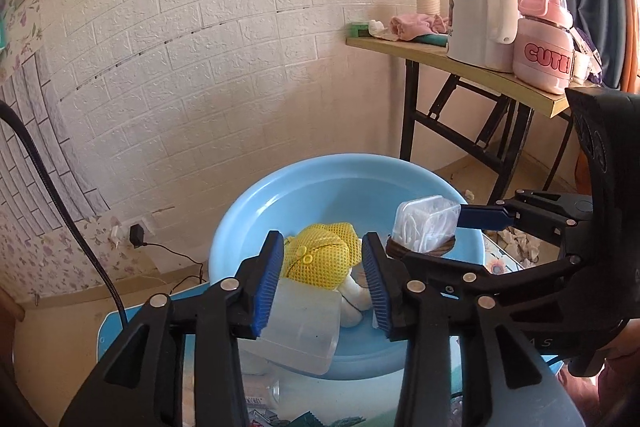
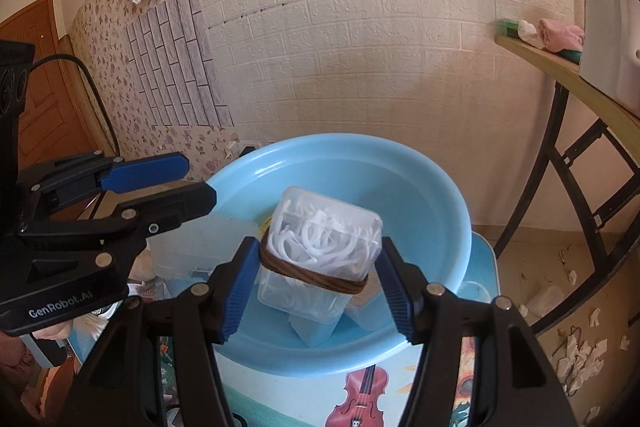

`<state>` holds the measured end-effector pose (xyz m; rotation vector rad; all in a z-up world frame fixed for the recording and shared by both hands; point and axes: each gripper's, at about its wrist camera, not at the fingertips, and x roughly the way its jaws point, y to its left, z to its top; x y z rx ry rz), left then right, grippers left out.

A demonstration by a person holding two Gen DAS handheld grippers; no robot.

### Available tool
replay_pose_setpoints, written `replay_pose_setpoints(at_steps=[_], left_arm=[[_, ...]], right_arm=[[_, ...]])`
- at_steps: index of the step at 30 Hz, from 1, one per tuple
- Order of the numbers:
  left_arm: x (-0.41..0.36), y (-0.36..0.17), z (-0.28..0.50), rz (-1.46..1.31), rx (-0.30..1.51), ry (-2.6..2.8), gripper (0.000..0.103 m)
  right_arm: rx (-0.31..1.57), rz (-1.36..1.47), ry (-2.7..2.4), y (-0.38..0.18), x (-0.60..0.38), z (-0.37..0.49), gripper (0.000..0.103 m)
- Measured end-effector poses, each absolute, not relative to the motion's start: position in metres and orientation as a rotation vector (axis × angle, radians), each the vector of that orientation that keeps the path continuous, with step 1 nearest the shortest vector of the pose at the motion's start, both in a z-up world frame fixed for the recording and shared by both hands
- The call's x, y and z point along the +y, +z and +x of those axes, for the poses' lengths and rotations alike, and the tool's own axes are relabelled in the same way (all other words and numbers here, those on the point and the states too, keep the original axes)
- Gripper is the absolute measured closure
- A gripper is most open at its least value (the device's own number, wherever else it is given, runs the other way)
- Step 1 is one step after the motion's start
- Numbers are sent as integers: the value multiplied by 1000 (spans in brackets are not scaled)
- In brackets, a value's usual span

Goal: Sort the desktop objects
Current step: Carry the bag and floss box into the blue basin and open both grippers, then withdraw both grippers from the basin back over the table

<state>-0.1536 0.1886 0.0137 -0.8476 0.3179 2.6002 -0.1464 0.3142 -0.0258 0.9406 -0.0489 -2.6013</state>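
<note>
— What's nearest?
— Right gripper (image 2: 316,279), ribbed blue pads clamping a clear, rubber-banded box (image 2: 320,251) of white floss picks, frame centre, above the glossy blue basin (image 2: 432,195).
— The left gripper (image 1: 322,283)?
— Spread wide over yellow mesh (image 1: 320,255), gripping nothing.

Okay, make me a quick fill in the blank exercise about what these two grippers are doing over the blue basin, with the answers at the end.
1. The clear box of white picks is wrapped with a brown ____.
2. The right gripper holds that box above the light ____ basin.
3. The mesh item lying in the basin is ____ in colour.
4. The left gripper has its jaws ____.

Missing words: band; blue; yellow; open
</note>
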Motion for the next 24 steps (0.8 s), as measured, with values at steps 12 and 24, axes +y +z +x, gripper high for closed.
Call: replay_pose_setpoints(at_steps=[12, 24], left_arm=[[178, 10, -140, -872, 300, 2616, 25], [133, -4, -105, -941, 227, 2677, 15]], right_arm=[[-79, 1005, -2595, -31, 321, -133, 43], [-32, 1065, -2594, -33, 310, -109, 37]])
